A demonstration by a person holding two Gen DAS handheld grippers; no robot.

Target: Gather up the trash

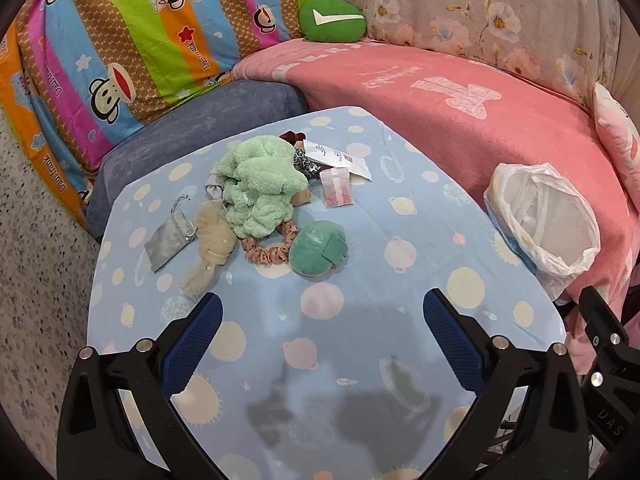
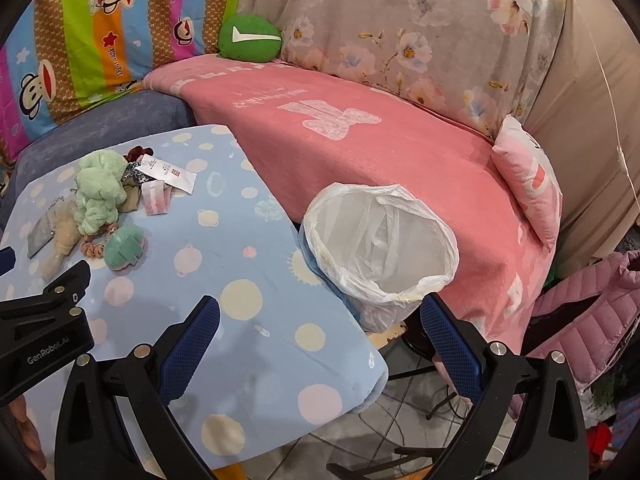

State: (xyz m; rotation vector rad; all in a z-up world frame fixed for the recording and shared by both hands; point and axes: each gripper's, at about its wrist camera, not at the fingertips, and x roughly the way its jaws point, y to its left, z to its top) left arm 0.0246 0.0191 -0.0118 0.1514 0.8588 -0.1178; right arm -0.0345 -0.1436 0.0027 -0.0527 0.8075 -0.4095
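A blue spotted table (image 1: 360,240) (image 2: 248,288) carries a heap of small items. A white paper tag (image 1: 340,158) (image 2: 168,174) and a small clear bag with pink bits (image 1: 337,193) (image 2: 156,199) lie at the heap's far side. A bin lined with a white plastic bag (image 1: 540,220) (image 2: 380,248) stands at the table's right edge. My left gripper (image 1: 322,316) hovers open above the table's near half, short of the heap. My right gripper (image 2: 320,320) is open over the table's right corner, just in front of the bin. Neither holds anything.
The heap also has a fluffy green cloth (image 1: 260,184) (image 2: 98,192), a green round pad (image 1: 318,248) (image 2: 124,252), a pink scrunchie (image 1: 268,250), a beige mesh pouch (image 1: 210,248) and a grey pouch (image 1: 170,240). A pink-covered sofa (image 1: 460,120) (image 2: 360,140) lies behind.
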